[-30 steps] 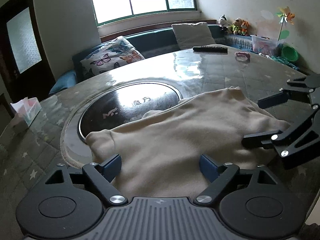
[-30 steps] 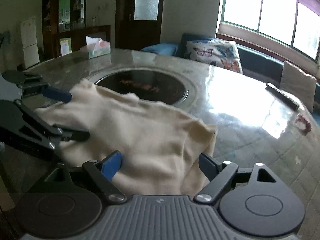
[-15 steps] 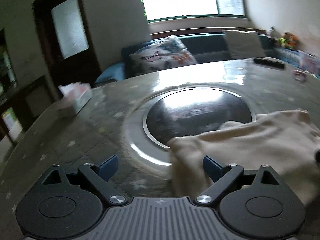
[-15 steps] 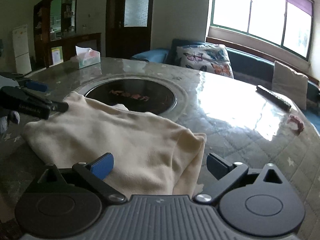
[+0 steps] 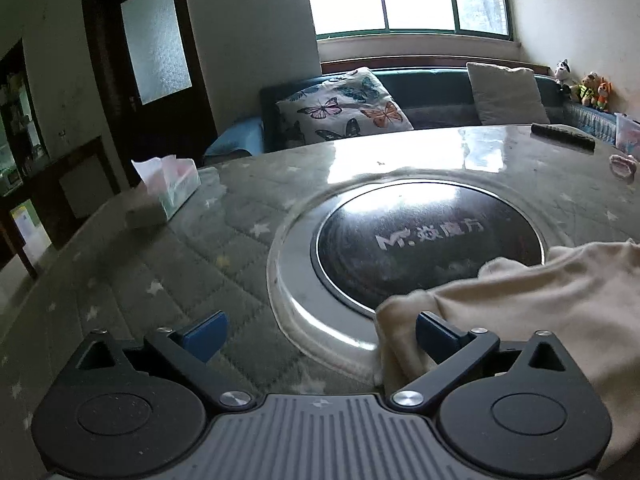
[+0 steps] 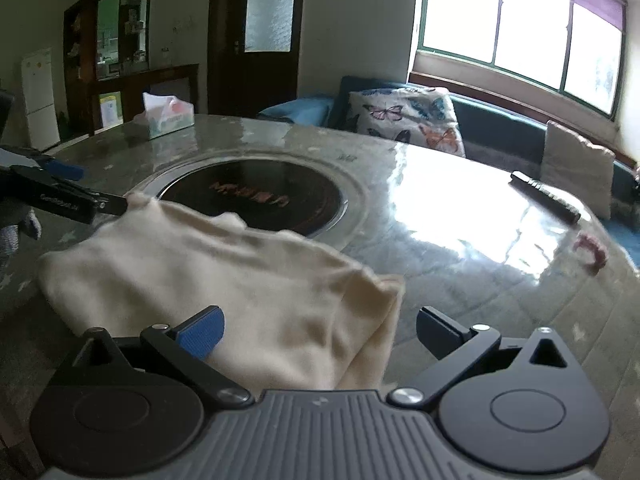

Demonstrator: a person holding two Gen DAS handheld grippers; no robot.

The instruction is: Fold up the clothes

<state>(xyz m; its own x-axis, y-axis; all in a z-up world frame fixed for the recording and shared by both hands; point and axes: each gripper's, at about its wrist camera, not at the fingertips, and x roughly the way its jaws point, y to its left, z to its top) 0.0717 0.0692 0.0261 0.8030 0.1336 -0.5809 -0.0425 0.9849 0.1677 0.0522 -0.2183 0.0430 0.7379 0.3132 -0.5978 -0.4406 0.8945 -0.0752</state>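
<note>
A cream garment (image 6: 240, 280) lies folded on the round table (image 6: 460, 216), its far edge over the rim of the black centre disc (image 6: 260, 196). My right gripper (image 6: 320, 330) stands open over the garment's right edge, with cloth lying loose between the fingers and not pressed. In the left wrist view the garment (image 5: 520, 308) fills the lower right. My left gripper (image 5: 320, 334) has its jaws opening; its right finger is over the garment's left corner, and bare table shows between the fingers. From the right wrist view the left gripper (image 6: 90, 188) sits at the garment's far left corner.
A tissue box (image 5: 168, 192) stands at the table's far left. A dark remote (image 6: 544, 196) and a small pink object (image 6: 592, 250) lie at the far right. Beyond the table a bench carries a butterfly cushion (image 5: 344, 108) and a grey cushion.
My left gripper has swung left, off the middle of the garment to its left corner. Both grippers have opened wider. The garment lies flatter on the table.
</note>
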